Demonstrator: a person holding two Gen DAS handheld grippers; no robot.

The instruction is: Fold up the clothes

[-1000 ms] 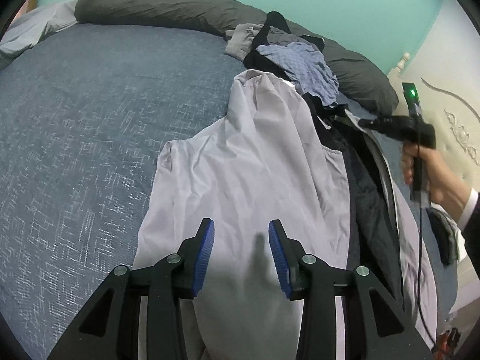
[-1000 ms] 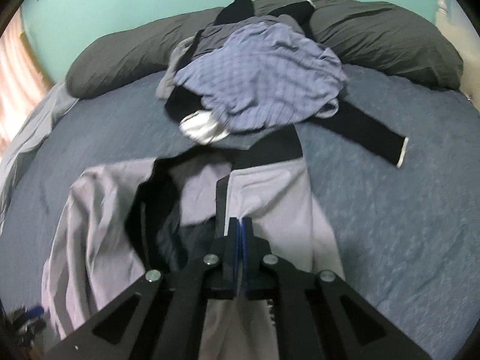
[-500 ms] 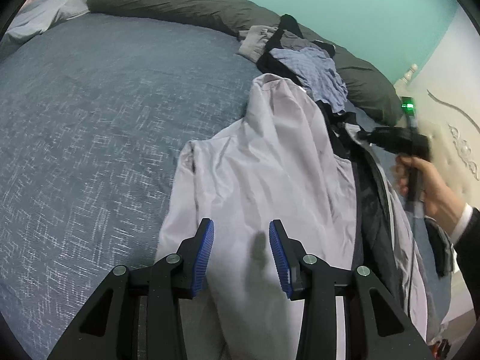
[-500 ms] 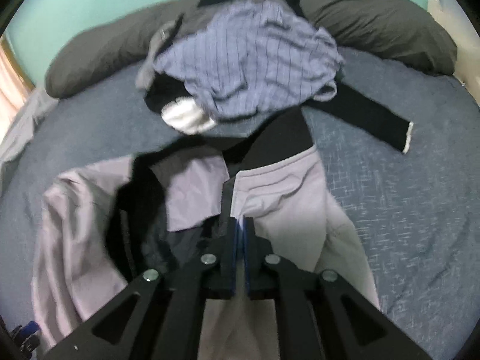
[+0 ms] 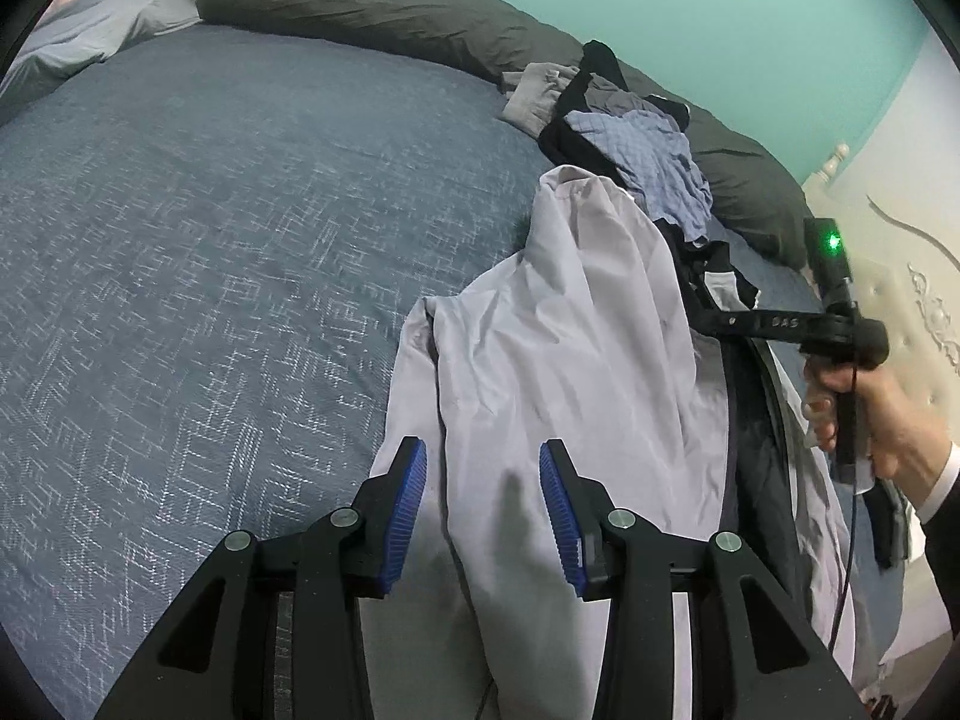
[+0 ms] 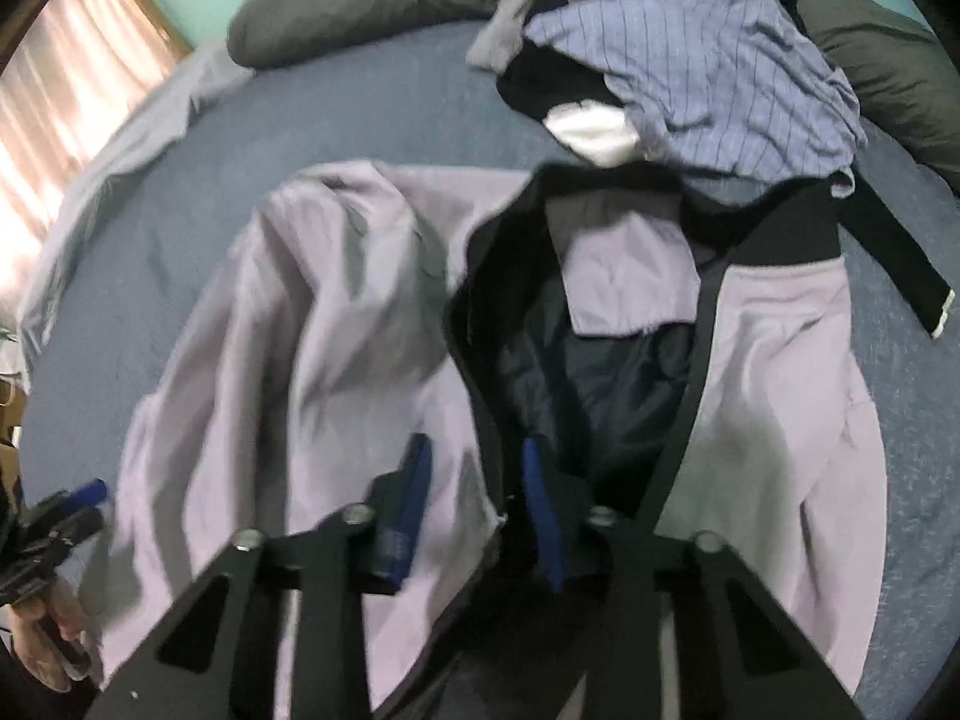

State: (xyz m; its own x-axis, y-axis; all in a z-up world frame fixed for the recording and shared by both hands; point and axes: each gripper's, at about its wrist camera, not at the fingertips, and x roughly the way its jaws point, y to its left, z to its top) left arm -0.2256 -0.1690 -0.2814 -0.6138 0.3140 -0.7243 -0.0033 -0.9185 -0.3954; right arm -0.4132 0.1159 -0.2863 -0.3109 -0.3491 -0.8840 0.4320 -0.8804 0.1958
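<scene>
The bed (image 5: 240, 240) carries everything, and no basket or other container is in view. The lilac jacket (image 5: 576, 348) lies opened out near its foot, dark lining up, with its collar just beside the heap of unfolded clothes (image 6: 708, 72) by the pillows (image 5: 372, 6). A fold toward that heap could catch the black sleeve and drag it along. The slippery cloth may also slide back open. The left tool (image 5: 483, 498) hovers half wide over the left panel, gripping nothing. The right tool (image 6: 474, 480) stands narrowly parted astride the dark front edge, pads apparently clear, so a lift now could miss it.
</scene>
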